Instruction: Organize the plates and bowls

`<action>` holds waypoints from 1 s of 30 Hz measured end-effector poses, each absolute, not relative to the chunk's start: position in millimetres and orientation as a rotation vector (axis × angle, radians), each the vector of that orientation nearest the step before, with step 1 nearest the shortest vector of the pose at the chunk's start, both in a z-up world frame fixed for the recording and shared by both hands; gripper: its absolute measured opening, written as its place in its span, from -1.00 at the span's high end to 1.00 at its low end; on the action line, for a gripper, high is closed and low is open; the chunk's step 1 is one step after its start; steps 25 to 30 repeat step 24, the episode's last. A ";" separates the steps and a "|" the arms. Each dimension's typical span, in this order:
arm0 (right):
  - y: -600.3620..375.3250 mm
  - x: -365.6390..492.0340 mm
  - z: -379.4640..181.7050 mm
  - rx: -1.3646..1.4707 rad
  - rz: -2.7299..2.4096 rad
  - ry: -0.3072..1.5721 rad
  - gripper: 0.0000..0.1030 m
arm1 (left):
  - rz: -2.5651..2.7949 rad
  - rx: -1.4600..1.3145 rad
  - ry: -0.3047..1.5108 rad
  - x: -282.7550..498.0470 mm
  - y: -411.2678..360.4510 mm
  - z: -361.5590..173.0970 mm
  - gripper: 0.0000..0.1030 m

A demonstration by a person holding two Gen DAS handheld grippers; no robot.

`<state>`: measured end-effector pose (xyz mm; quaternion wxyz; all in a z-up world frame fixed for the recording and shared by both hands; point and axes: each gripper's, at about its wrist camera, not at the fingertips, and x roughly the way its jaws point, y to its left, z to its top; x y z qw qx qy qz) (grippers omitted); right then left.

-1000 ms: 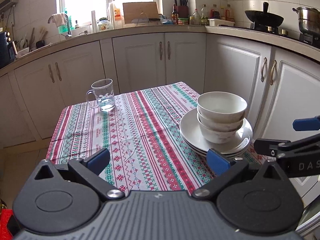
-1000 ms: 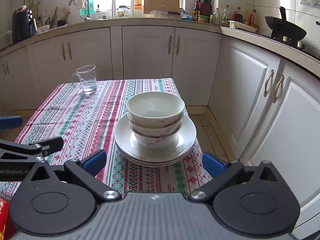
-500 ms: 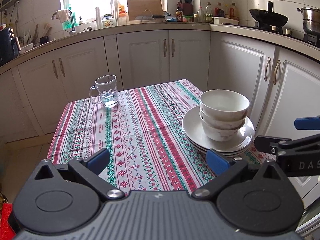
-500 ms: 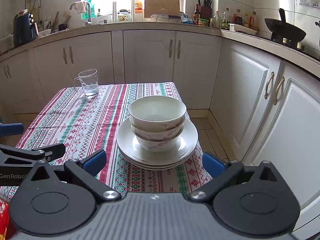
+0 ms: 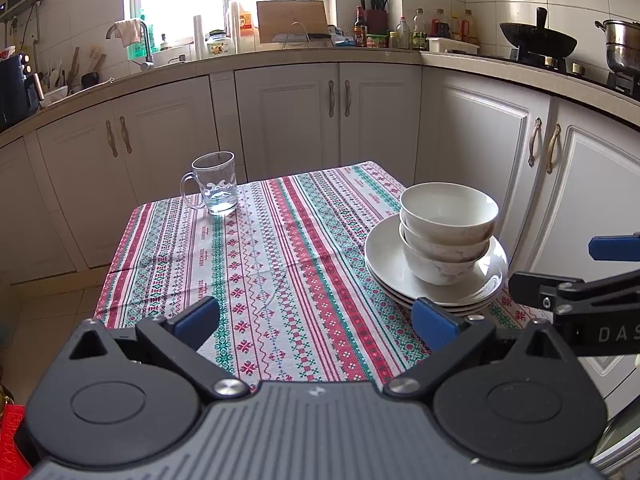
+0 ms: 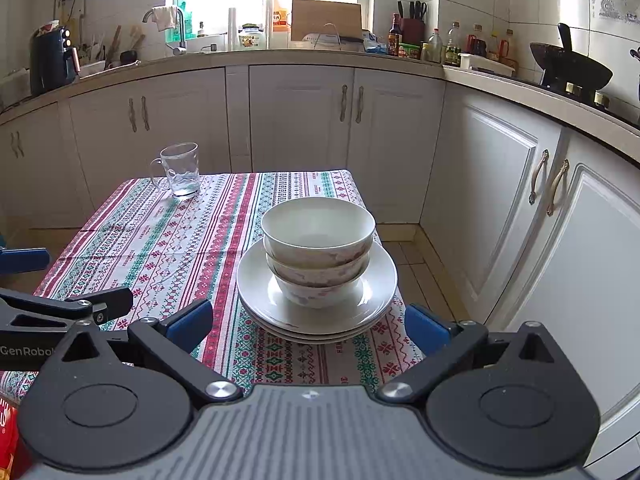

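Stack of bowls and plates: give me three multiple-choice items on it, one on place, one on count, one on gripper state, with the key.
1. Where do the bowls sit?
A. on the stacked plates
B. beside the glass mug
C. on the kitchen counter

2. How many bowls are nested?
A. one
B. three
C. five

3. How is the right hand-held gripper?
A. shut on a bowl
B. shut on a plate
C. open, holding nothing

Key: 1 A, the bottom bowl rests in the top plate; 2 B, three rims show one above another; 3 C, its blue pads stand wide apart short of the plates. The left hand-held gripper is open too.
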<state>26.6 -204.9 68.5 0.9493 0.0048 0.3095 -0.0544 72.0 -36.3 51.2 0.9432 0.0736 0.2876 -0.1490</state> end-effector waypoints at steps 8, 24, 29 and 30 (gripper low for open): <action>-203.7 25.7 69.3 0.004 -0.111 0.626 -1.00 | -0.303 0.149 0.589 72.2 -35.8 52.4 -0.97; -201.5 25.4 69.5 -0.008 -0.113 0.623 -1.00 | -0.302 0.145 0.593 72.7 -34.9 51.9 -0.97; -201.5 25.4 69.5 -0.008 -0.113 0.623 -1.00 | -0.302 0.145 0.593 72.7 -34.9 51.9 -0.97; -201.5 25.4 69.5 -0.008 -0.113 0.623 -1.00 | -0.302 0.145 0.593 72.7 -34.9 51.9 -0.97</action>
